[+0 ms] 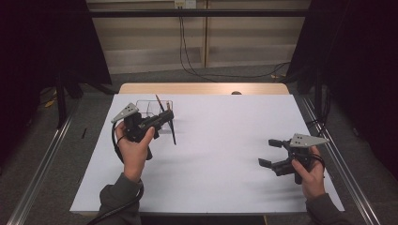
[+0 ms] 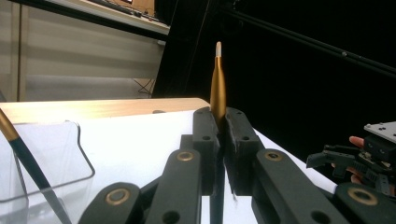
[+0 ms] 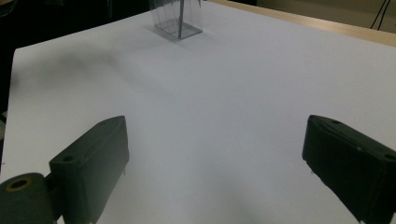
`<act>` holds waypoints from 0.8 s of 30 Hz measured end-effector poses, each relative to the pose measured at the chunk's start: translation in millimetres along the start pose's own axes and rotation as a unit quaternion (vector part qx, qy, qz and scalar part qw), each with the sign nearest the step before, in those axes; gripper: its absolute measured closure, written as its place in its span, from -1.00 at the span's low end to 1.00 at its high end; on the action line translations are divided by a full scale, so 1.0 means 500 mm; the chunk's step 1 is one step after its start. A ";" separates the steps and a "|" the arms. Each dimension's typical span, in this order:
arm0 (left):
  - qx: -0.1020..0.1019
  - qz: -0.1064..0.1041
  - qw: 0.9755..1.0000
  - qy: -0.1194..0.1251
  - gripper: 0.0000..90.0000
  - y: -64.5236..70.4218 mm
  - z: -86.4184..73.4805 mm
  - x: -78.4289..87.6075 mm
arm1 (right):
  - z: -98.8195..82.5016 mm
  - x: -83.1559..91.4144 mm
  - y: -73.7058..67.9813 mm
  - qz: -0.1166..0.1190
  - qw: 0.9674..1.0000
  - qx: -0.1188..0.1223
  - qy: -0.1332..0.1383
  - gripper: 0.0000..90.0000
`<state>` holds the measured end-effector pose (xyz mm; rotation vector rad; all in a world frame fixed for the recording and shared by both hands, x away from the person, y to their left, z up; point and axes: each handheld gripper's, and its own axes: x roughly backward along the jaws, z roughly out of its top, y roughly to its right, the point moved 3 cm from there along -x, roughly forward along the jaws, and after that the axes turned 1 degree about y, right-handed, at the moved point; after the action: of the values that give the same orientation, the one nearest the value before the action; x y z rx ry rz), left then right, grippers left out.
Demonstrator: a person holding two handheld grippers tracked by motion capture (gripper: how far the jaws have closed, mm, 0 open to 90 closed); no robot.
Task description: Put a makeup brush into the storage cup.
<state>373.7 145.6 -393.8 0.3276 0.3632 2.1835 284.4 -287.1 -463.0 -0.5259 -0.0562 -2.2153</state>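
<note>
My left gripper (image 1: 169, 115) (image 2: 220, 116) is shut on a thin brush (image 1: 172, 132) with a gold ferrule and white tip (image 2: 217, 88), held upright just above the white sheet. Right beside it stands a clear plastic container (image 1: 154, 108) (image 2: 51, 154) holding another dark brush (image 1: 159, 100) (image 2: 25, 158) that leans against its wall. At the right side of the sheet my right gripper (image 1: 266, 152) (image 3: 217, 126) hovers open with nothing between its jaws; the left gripper view catches it far off as right gripper (image 2: 369, 158). The container (image 3: 180, 21) lies far ahead of it.
A white sheet (image 1: 216, 154) covers most of a wooden table (image 1: 202, 88). A small dark object (image 1: 236, 93) sits at the sheet's back edge. Metal rails run along both sides of the table, and cables lie on the floor behind.
</note>
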 end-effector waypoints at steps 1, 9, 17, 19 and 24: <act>0.005 -0.003 1.000 0.006 0.87 0.002 0.003 -0.002 | 0.000 0.000 0.000 0.000 1.000 0.000 0.000 -0.85; 0.000 0.007 1.000 0.009 0.87 -0.004 0.021 -0.007 | -0.001 0.000 0.001 0.001 1.000 -0.001 0.000 -0.84; -0.005 0.013 1.000 0.006 0.87 -0.011 0.037 -0.011 | -0.001 0.001 0.002 -0.001 1.000 -0.003 0.001 -0.85; -0.007 0.010 1.000 0.007 0.87 -0.013 0.041 -0.012 | -0.001 0.000 0.002 -0.002 1.000 -0.003 0.000 -0.85; -0.001 0.018 1.000 0.016 0.87 -0.018 0.050 -0.014 | -0.002 0.001 0.002 0.001 1.000 -0.002 0.001 -0.85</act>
<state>393.3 148.6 -374.8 0.3011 0.3758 2.2260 284.8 -288.2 -463.9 -0.5263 -0.0497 -2.2141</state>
